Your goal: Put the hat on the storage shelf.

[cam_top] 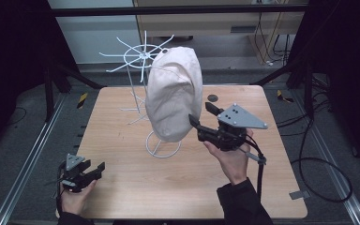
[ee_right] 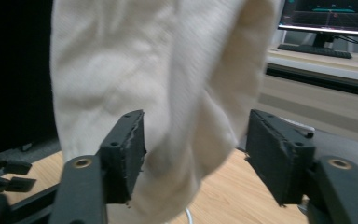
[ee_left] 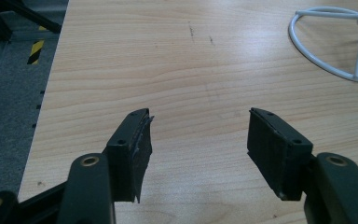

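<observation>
A cream cloth cap (cam_top: pixel 174 93) hangs over a white wire stand whose ring base (cam_top: pixel 161 147) rests on the wooden table (cam_top: pixel 122 187). My right gripper (cam_top: pixel 199 112) is at the cap's lower right edge, held level and pointing at it. In the right gripper view the cap's (ee_right: pixel 158 84) lower edge hangs between the parted jaws of my right gripper (ee_right: pixel 196 140), which is open; the pads do not press on it. My left gripper (cam_top: pixel 96 168) rests low at the table's near left corner. It is open over bare wood (ee_left: pixel 198 135), with the ring base (ee_left: pixel 331 42) far off.
A white wire rack with spokes (cam_top: pixel 143 54) stands behind the cap at the table's back. A small dark disc (cam_top: pixel 212 97) lies near the far edge. Metal rails and cables run along the floor on both sides. A monitor (ee_right: pixel 331 14) sits on a far desk.
</observation>
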